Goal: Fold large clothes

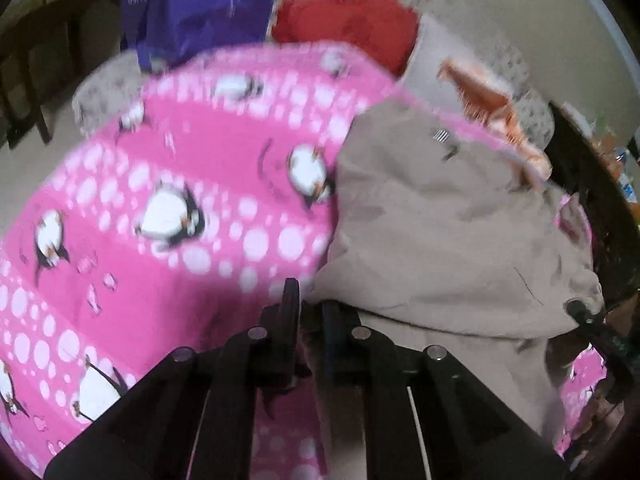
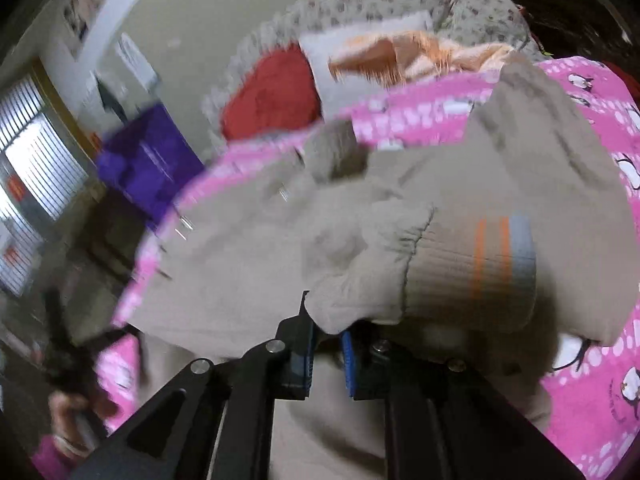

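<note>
A beige garment [image 1: 440,220] lies bunched on a pink blanket printed with penguins [image 1: 180,200]. My left gripper [image 1: 310,308] is shut on the garment's near edge, with fabric pinched between the black fingers. In the right wrist view the same beige garment [image 2: 280,240] shows a ribbed cuff with orange and grey stripes [image 2: 480,264]. My right gripper [image 2: 326,344] is shut on a fold of it just below that cuff, cloth draped over the blue pads. Both views are blurred. A hand [image 2: 68,412] shows at the lower left of the right wrist view.
Behind the blanket lie a red cushion [image 1: 348,24], an orange cloth [image 1: 492,108] and a speckled grey cover [image 1: 108,88]. A purple bag [image 1: 200,4] stands at the back left. Dark furniture [image 1: 592,184] borders the right side. A window with blinds [image 2: 36,184] is far left.
</note>
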`<state>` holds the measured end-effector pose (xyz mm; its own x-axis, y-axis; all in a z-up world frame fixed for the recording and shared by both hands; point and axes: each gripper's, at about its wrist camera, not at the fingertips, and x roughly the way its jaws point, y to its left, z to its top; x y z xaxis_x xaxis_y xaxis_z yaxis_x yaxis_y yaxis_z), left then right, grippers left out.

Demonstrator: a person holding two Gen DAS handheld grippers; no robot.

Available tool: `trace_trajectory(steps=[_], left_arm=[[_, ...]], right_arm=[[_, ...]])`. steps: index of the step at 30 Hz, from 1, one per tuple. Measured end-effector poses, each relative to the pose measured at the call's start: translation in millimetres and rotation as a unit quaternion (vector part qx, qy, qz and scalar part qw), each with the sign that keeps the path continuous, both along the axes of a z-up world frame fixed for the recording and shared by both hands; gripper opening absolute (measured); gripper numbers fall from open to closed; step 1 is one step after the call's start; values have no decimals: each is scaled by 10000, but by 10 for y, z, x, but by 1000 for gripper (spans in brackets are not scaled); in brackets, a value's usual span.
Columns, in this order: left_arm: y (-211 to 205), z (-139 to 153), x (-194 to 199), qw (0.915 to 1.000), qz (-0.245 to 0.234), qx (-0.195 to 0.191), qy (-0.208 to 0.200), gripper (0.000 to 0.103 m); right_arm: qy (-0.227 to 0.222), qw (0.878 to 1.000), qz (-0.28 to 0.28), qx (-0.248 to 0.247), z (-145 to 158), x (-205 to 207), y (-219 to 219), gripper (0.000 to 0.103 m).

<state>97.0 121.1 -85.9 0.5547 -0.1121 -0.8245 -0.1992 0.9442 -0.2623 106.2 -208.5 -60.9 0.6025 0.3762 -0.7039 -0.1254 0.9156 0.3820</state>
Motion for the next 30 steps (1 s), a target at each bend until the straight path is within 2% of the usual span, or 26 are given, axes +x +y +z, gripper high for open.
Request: trace_trajectory(steps=[1,3,4,5,7,10,13,15,18,20,23,26,27,28,29,30], left_arm=[[-2,-68,-7,9999,-46,46,99,8],[-14,-136,-46,9997,-97,172,167,11],[-5,-151,-64,9997,-83,158,188,16],[20,-158,-94,9997,-38,80,207,19],[85,-130,-162,9996,63,-189,196,29],[182,-3,-380,9991,101,-398,93,45],[170,113,-612,9977,32,-683,-51,57],[68,161,-772,9973,-178,-708,-23,60],[-157,177,-1000,9975,-536,-434,126,61],[-306,95,-1161,9959,-720,-354,414,62],[-469,-96,-1295,9913,-856,-454,897,62],[-620,-203,-1370,9896,-918,-483,998,62],[-654,-197,-1379,9904,-920,-393,952,59],[-696,-182,-1384,9905,-986,-338,892,30],[-725,-184,-1423,9891,-1096,-393,906,7],[-719,-176,-1423,9884,-1119,-442,927,1]], right_arm=[[237,9996,-19,-180,-132,64,65,11],[548,9983,-10,-187,-271,94,87,13],[633,9979,24,-123,-301,78,73,19],[675,9977,31,-75,-290,34,35,22],[652,9979,15,-29,-211,-60,-86,41],[573,9982,93,152,-72,-211,-274,48],[620,9964,395,417,23,-426,-357,52],[610,9955,607,402,75,-576,-317,55],[553,9946,817,329,97,-795,-238,58],[573,9934,899,418,84,-872,-197,59],[571,9929,951,430,91,-936,-154,60],[541,9932,950,404,114,-935,-125,63],[542,9935,922,401,116,-943,-135,64],[545,9938,890,395,116,-960,-154,64],[551,9939,870,391,112,-989,-175,64],[568,9940,855,376,111,-995,-189,65]])
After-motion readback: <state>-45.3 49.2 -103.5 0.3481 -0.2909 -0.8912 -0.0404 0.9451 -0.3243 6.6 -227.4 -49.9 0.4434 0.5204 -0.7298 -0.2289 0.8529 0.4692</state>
